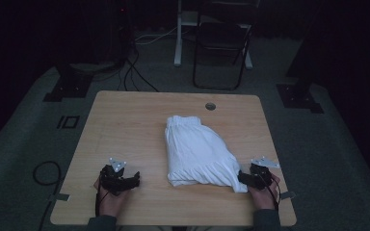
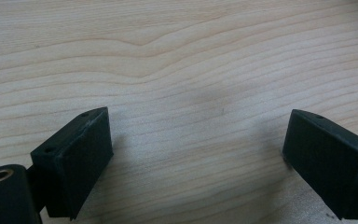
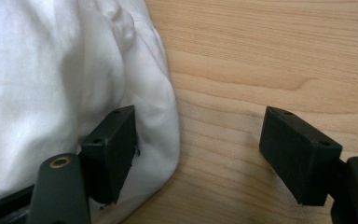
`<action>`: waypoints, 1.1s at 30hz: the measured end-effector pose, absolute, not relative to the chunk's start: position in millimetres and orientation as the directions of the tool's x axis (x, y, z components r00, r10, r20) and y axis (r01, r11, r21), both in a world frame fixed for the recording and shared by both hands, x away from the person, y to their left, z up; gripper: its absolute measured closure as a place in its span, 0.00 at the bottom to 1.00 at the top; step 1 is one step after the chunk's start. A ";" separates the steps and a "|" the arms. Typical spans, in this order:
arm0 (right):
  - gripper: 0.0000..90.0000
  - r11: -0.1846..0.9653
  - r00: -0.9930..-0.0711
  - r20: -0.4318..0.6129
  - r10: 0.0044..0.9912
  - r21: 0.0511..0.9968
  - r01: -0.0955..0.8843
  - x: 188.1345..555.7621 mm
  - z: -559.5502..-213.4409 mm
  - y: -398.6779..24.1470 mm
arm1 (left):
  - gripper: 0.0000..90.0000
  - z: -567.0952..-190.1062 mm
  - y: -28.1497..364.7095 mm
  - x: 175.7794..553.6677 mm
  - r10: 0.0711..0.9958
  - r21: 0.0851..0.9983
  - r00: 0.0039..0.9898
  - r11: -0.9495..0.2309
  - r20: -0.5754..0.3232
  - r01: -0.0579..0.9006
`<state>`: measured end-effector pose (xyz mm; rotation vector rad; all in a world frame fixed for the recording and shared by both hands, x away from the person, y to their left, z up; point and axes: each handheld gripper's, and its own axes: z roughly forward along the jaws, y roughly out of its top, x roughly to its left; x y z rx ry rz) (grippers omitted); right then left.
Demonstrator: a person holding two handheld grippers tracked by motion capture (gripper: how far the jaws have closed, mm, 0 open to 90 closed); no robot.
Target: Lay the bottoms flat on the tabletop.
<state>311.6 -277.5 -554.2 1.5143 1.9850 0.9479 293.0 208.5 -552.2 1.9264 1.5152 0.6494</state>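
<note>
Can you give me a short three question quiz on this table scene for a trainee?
1. True or false: the left hand-held gripper has its jaws closed on the white cloth.
2. Which corner of the cloth is the right hand-held gripper at? A) far left B) near right C) far right
3. What lies between the left hand-held gripper's jaws in the left gripper view?

Key:
1. False. Its jaws are open over bare table, away from the cloth.
2. B. One jaw lies over the cloth's edge, the other over wood.
3. Nothing but wood.
</note>
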 end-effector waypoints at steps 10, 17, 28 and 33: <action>0.30 0.166 -0.300 0.041 0.953 0.756 0.633 312.7 -554.2 -278.8 | 0.10 -552.2 208.3 292.8 0.973 0.712 0.231 -0.173 0.015 0.680; 0.30 0.164 -0.299 0.043 0.953 0.756 0.633 312.7 -554.2 -278.8 | 0.10 -552.0 208.3 292.2 0.971 0.710 0.240 -0.180 0.016 0.681; 0.30 0.163 -0.296 0.042 0.954 0.756 0.634 312.6 -554.2 -278.5 | 0.34 -547.1 207.6 287.5 0.972 0.717 0.233 -0.162 0.000 0.678; 0.30 0.164 -0.297 0.042 0.954 0.756 0.633 312.6 -554.2 -278.4 | 0.35 -534.8 202.6 285.1 0.960 0.738 0.280 -0.186 -0.005 0.649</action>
